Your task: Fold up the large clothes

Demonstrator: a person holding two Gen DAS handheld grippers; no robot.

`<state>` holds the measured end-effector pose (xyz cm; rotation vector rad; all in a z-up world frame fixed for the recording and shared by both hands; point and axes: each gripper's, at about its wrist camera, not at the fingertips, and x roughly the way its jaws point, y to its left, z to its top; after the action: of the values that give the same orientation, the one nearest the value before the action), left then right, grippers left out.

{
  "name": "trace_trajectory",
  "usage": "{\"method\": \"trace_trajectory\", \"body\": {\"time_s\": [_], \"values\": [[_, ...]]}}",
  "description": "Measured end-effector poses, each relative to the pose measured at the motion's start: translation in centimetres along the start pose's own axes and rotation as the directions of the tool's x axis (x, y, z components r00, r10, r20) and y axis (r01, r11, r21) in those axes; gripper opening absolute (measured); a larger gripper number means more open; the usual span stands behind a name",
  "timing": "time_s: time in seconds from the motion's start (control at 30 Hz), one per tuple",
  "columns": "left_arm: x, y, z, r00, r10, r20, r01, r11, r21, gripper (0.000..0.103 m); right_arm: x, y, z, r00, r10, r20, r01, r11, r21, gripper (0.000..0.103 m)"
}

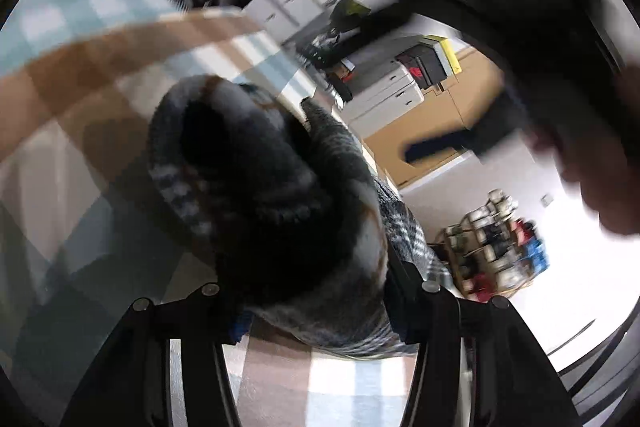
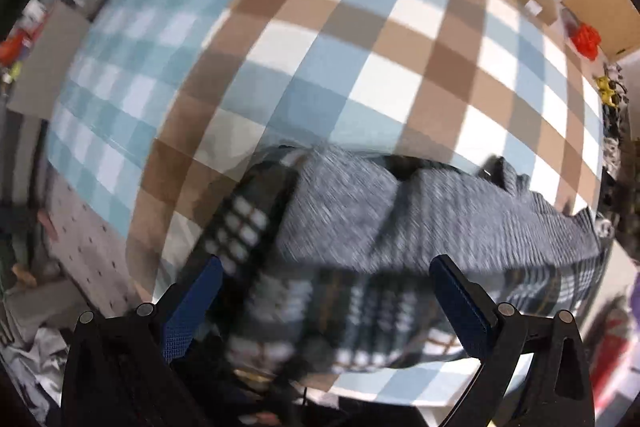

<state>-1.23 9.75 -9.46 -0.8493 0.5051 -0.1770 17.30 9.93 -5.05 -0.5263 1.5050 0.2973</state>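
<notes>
A dark plaid garment with grey knit parts (image 2: 360,227) lies bunched on a table covered by a blue, brown and white checked cloth (image 2: 360,47). My right gripper (image 2: 326,283) is open just above the garment, its blue-padded fingers (image 2: 192,307) spread on either side of the bundle. In the left wrist view the same garment (image 1: 280,219) fills the space between my left gripper's black fingers (image 1: 412,291); the left gripper (image 1: 316,311) is shut on a fold of it and holds it lifted. The view is tilted and blurred.
Grey drawer cabinets (image 1: 384,95) and cardboard boxes (image 1: 440,131) stand behind the table. A shelf with mixed items (image 1: 492,243) is at the right. A blurred hand (image 1: 600,155) is at the right edge. A red object (image 2: 586,41) sits beyond the table's far right corner.
</notes>
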Motion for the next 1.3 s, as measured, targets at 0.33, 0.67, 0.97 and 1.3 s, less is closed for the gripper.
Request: {"method": "trace_trajectory", "body": {"time_s": [0.33,0.67,0.97,1.3], "values": [[0.5,-0.6,0.6,0.999,0.041,0.023,-0.042,0.998,0.042,0.048,7.0,6.3,4.4,0.912,-0.272,-0.306,0.224,0.957,-0.182,0.103],[0.4,-1.1,0.6,0.998,0.061,0.024,-0.063,0.993,0.096,0.048,13.0,7.4,3.2,0.668,-0.627,-0.400,0.489,0.776,-0.398,0.103],[0.4,-2.0,0.5,0.998,0.057,0.017,-0.059,0.988,0.140,0.048,11.2,5.1,2.2,0.769,-0.534,-0.352,0.430,0.839,-0.333,0.055],[-2.6,-1.4,2.4,0.996,0.017,0.090,-0.029,0.990,0.136,0.047,3.0,0.5,1.3,0.986,-0.150,-0.070,0.140,0.981,-0.136,0.037]]}}
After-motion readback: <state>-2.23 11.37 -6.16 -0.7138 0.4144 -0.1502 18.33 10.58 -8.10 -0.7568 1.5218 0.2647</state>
